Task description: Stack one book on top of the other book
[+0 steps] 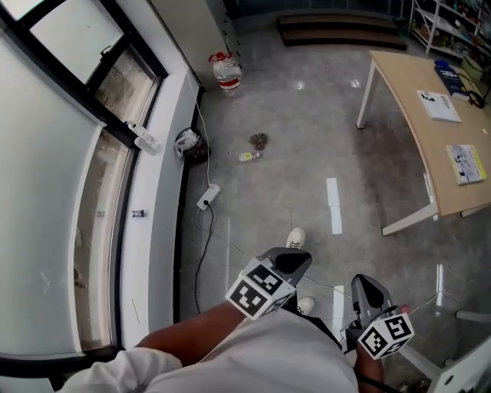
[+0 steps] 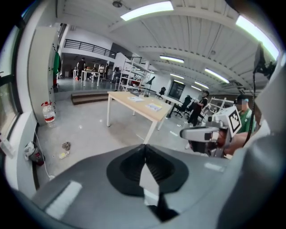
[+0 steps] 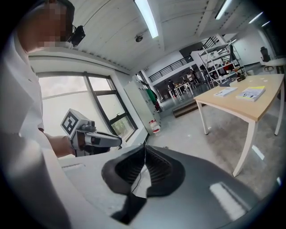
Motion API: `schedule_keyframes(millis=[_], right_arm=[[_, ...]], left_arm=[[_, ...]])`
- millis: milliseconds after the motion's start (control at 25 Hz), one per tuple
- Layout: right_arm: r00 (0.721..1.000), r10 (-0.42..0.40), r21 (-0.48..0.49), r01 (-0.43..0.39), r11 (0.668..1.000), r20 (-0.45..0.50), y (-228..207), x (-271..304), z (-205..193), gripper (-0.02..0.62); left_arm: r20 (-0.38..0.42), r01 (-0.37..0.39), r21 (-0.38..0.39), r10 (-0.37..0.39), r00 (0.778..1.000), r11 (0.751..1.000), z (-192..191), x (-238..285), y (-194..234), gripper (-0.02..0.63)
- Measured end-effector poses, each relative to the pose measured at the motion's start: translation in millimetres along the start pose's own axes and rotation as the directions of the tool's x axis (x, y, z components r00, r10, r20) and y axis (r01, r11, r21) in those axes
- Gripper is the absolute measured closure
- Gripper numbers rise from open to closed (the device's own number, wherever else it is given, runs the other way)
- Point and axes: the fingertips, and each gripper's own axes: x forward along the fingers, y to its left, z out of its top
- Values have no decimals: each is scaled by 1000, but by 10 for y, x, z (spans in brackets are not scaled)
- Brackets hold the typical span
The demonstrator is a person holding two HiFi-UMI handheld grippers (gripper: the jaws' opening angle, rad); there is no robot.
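Observation:
Two books lie apart on the light wooden table at the right of the head view: a white one farther off and one with a yellow edge nearer. Both books show again in the right gripper view, the yellow-edged book and the white book. My left gripper and right gripper are held low over the floor, far from the table. Each is shut with nothing between its jaws. In the left gripper view the table stands ahead, with the right gripper beside it.
A window wall with a white sill runs along the left. On the floor lie a water bottle, a power strip with cable and small litter. Dark steps and shelves stand at the back. A blue item rests on the table.

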Motion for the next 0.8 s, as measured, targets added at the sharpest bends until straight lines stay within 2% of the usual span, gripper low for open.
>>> schedule_keyframes(millis=[200,320,400,560,680,800], right_arm=[[1000,-4,-15,4,1000,-8,-511,515,312,591],[997,-82,-22,82,996,10,-827,741,669,590],[986,-162,-17,163,986,28,-1071,785,979,591],[962,-264,-3,265,964,65,-1465,962,1505,591],[950,-292,4,293,956,109,-1660,1224,1810,591],[947,-301,-34,306,951,109,-1752,1389,2018,591]], left_arm=[[5,21,58,-22,1000,998,469,483,427,601],[17,76,98,-78,997,992,927,815,722,601],[25,151,134,-155,988,979,1349,1111,827,601],[23,264,218,-276,961,940,2064,1558,1001,601],[24,288,277,-306,952,917,2465,1799,1188,601],[-8,325,256,-334,943,910,2629,1979,1320,601]])
